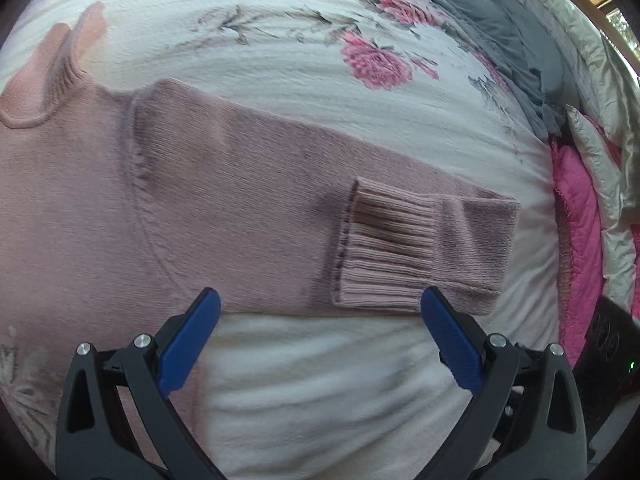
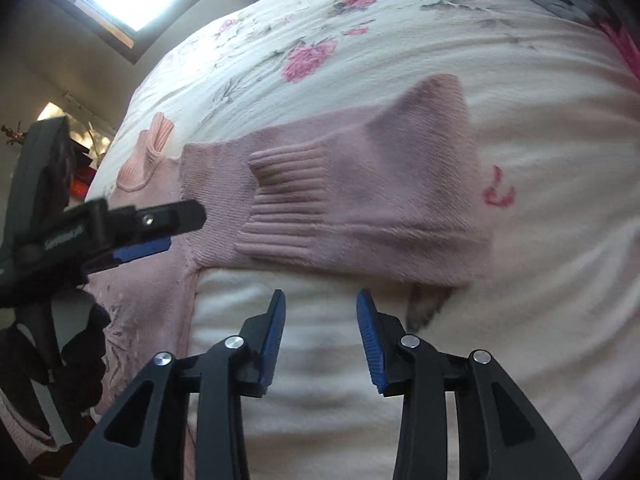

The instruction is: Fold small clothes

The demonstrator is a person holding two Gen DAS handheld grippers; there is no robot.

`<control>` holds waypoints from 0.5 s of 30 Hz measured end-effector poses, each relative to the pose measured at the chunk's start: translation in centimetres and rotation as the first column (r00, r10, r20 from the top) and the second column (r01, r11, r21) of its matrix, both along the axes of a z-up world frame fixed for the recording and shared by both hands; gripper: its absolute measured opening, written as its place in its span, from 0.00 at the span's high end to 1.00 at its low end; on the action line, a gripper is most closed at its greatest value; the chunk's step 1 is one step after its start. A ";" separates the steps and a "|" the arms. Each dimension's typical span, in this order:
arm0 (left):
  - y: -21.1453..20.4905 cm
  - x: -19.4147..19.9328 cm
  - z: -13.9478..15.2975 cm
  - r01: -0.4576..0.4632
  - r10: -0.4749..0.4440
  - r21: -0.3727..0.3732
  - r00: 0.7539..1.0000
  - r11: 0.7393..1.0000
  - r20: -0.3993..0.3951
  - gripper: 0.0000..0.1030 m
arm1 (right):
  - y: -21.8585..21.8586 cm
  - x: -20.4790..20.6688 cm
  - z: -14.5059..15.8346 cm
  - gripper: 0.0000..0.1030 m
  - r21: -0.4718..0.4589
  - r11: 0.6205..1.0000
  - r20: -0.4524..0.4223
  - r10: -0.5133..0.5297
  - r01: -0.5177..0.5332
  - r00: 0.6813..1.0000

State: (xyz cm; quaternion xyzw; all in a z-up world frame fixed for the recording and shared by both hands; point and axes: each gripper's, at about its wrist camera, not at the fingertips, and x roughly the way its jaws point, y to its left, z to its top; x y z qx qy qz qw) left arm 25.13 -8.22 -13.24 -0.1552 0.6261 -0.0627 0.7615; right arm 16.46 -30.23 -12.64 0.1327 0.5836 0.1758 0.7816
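folding the pale pink knitted sweater spread on the white floral bedspread, we have its sleeve doubled back, ribbed cuff on top. left gripper and right gripper hover released, empty. next we likely grip the doubled sleeve and carry it across the body.

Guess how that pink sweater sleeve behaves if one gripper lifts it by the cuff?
Probably floppy: the sleeve is soft knit, already doubled back on itself, so it should drape and unfold from the cuff. Likely light. The ribbing should grip well, not slip. It may drag on the textured bedspread.
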 end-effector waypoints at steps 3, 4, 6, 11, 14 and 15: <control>-2.1 1.0 -2.0 0.003 -0.002 0.018 0.999 1.000 -0.049 0.04 | -1.9 -2.4 0.0 0.63 -0.041 0.999 -0.007 -0.029 0.028 1.000; -2.6 1.4 -2.6 0.000 0.001 0.014 0.998 1.000 -0.066 0.04 | -2.6 -3.3 -0.1 0.63 -0.047 0.998 -0.014 -0.038 0.037 0.999; -3.4 1.9 -3.7 -0.005 0.005 -0.001 0.995 1.000 -0.096 0.05 | -4.0 -5.2 -0.2 0.63 -0.055 0.997 -0.026 -0.059 0.057 0.998; -5.8 2.5 -4.2 0.032 -0.029 0.029 0.995 0.999 -0.099 0.41 | -6.4 -8.3 -1.1 0.62 -0.069 0.992 -0.062 -0.113 0.109 0.992; -6.1 2.5 -3.4 0.019 -0.016 0.048 0.998 0.999 -0.068 0.69 | -7.0 -8.9 -1.2 0.62 -0.062 0.989 -0.072 -0.141 0.136 0.987; -5.8 2.5 -3.1 0.007 -0.005 0.040 0.998 0.999 -0.057 0.88 | -7.1 -9.0 -1.1 0.62 -0.064 0.988 -0.072 -0.147 0.142 0.987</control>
